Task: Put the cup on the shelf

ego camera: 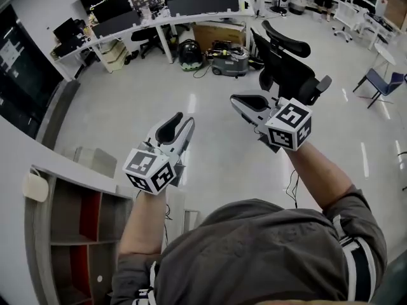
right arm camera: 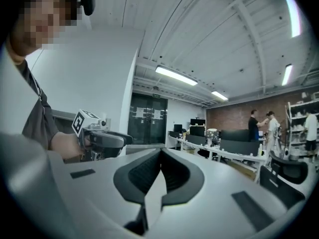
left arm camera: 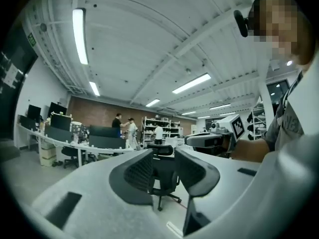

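Observation:
Both grippers are held up in the air over the floor, and neither carries anything. My left gripper (ego camera: 184, 122) (left arm camera: 163, 156) has a narrow gap between its jaws, and only the room shows through it. My right gripper (ego camera: 237, 99) (right arm camera: 160, 151) has its jaw tips touching. A grey shelf unit (ego camera: 42, 235) with red compartments stands at the lower left of the head view. A cream, cup-like thing (ego camera: 35, 187) sits at its top edge, well left of the left gripper. I cannot tell for sure that it is the cup.
A black office chair (ego camera: 286, 65) stands just beyond the right gripper. Desks with monitors (ego camera: 159, 8) line the far wall, with boxes and a vacuum (ego camera: 229, 61) under them. A blue chair (ego camera: 385, 84) is at the far right. People (left arm camera: 127, 128) stand far off.

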Demonstrator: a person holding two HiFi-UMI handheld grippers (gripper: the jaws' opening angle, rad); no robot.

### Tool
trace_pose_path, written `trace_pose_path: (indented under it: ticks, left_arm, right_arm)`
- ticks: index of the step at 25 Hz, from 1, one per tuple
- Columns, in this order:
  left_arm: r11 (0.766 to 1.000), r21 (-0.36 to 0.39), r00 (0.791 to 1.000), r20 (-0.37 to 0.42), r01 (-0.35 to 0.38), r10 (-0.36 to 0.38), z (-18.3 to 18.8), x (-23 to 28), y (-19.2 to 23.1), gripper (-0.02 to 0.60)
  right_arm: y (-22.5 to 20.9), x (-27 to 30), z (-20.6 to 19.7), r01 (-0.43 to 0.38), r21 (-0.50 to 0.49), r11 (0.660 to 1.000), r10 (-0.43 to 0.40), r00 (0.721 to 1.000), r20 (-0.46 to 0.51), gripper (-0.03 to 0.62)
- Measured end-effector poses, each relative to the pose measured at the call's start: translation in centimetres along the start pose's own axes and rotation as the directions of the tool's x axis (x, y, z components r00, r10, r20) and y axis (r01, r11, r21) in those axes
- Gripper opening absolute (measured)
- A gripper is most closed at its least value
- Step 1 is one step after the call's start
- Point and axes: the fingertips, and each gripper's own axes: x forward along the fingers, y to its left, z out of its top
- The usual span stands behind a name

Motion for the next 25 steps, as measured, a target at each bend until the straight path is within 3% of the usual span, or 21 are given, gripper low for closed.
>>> trace_pose_path:
  ticks: [6,14,25]
  left_arm:
    - [0.99,-0.045,0.991,0.012,0.132,-0.131,-3.3,6.9,-6.6,0.026]
    - [0.962,-0.139,0.971,-0.019,0.235,-0.24,-8.9,11.0,-13.1,0.005]
    - [0.957,-0.174,0.968,-0.06,0.232,-0.245,-12.9,11.4,-15.3,0.005]
  right_arm:
    - [-4.2,-9.2,-4.4,0.132,0.051,0.99,-0.13,0.991,-0.035,-0.008]
    - [-5.6,-16.3,-9.8,0.192,0.123,0.974,-0.186,0.981,-0.061,-0.009]
    - [-6.1,-19.2,-15.3,0.218,0.202,0.955,-0.203,0.975,-0.09,-0.009]
